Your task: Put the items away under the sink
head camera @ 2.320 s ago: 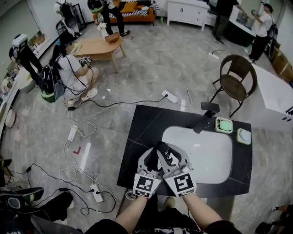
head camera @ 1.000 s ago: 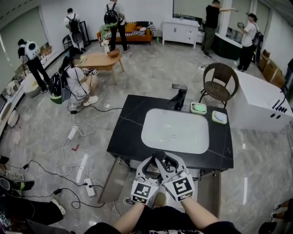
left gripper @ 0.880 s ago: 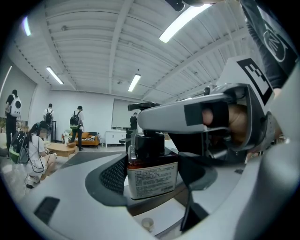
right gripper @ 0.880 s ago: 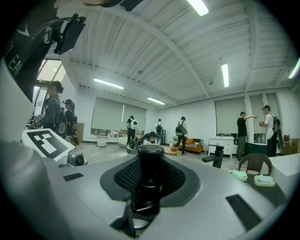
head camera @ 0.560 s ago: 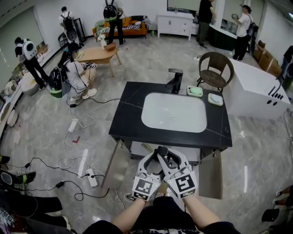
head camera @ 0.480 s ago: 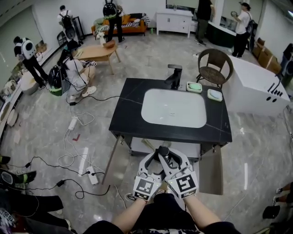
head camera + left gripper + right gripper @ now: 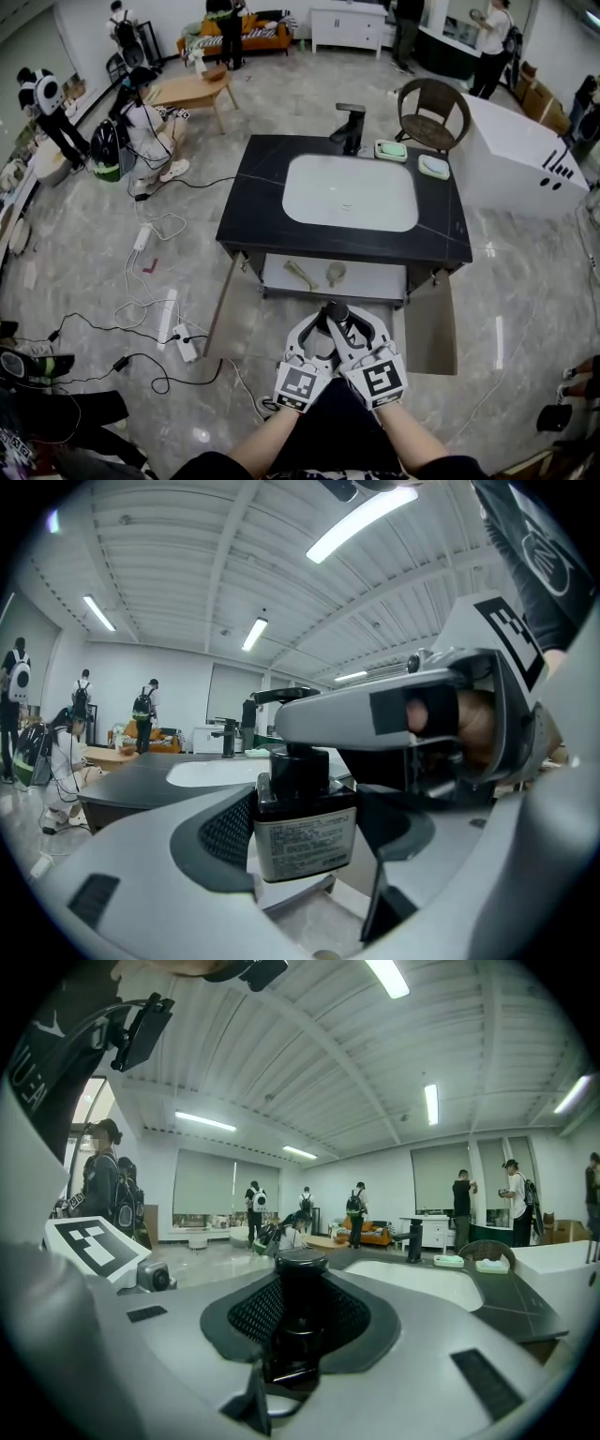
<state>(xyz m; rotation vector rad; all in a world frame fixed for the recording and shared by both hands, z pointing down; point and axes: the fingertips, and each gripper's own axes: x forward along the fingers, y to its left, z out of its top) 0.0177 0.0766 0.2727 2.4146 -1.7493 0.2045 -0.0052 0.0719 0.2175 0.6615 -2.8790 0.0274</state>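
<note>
A small black bottle (image 7: 335, 312) with a white label (image 7: 305, 836) is held in front of me, low and short of the sink cabinet. My left gripper (image 7: 317, 328) and my right gripper (image 7: 348, 327) meet at it side by side, each shut on it. In the right gripper view its black cap and neck (image 7: 299, 1309) stand between the dark pads. The black counter (image 7: 253, 202) with the white sink (image 7: 350, 192) lies ahead. Below it both cabinet doors (image 7: 228, 298) stand open on a pale shelf (image 7: 375, 279).
On the shelf lie a long-handled item (image 7: 300, 274) and a round one (image 7: 336, 273). A black faucet (image 7: 350, 126) and two soap dishes (image 7: 391, 150) sit at the counter's far edge. A chair (image 7: 433, 105) stands behind. Cables and a power strip (image 7: 184, 343) lie on the floor at left.
The view has drawn back from over the sink, so the open cabinet and its shelf now show. Both grippers have stayed together on the bottle.
</note>
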